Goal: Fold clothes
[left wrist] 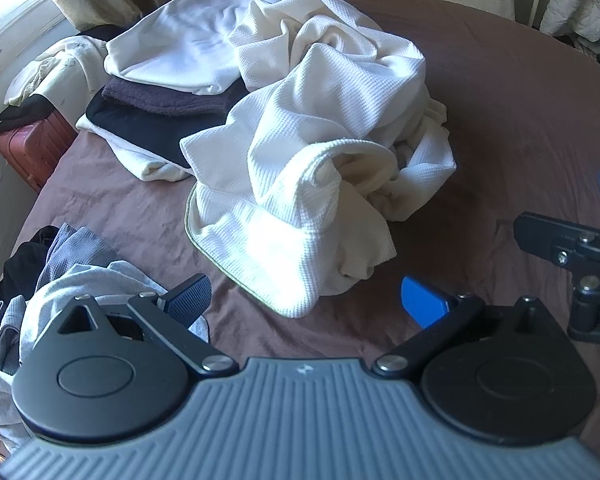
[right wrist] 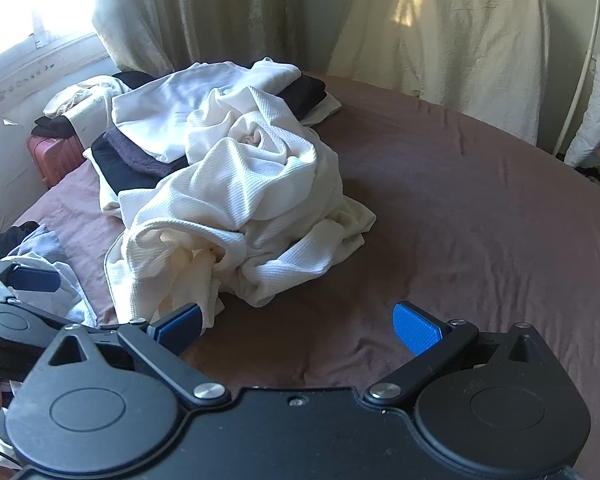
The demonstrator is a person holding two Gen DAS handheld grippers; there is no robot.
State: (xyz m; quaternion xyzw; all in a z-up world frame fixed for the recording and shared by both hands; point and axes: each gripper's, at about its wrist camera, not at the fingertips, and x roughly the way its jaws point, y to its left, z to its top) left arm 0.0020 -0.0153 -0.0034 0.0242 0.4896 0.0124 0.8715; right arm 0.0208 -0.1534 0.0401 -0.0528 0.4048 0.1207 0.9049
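A crumpled white waffle-weave garment (left wrist: 316, 160) lies in a heap on the brown bed (left wrist: 500, 100), near its middle and toward the left edge. One of its openings, rolled at the rim, gapes toward the cameras, and a thin pale-green hem runs along its near left border. Its far side leans onto a stack (left wrist: 164, 96) of folded clothes at the far left corner: a smooth white piece on top, then a grey one, a black one and a white one beneath.

The left gripper (left wrist: 306, 304) hangs over the bed's near edge, just short of the garment's hem, its blue pads spread wide with nothing between them. The right gripper (right wrist: 298, 326) sits beside it, also low over the near edge, jaws likewise spread and empty; its left pad (right wrist: 178, 324) stands in front of the garment's near fringe, though whether it touches the cloth cannot be told. Each gripper shows at the edge of the other's view.

At the near left corner lies a loose pile (left wrist: 60, 280) of grey, white and black clothes. Beyond the left edge stands a pink suitcase (left wrist: 32, 148) with dark and cream clothes on top. Curtains (right wrist: 204, 12) hang behind the far edge, next to a bright window.
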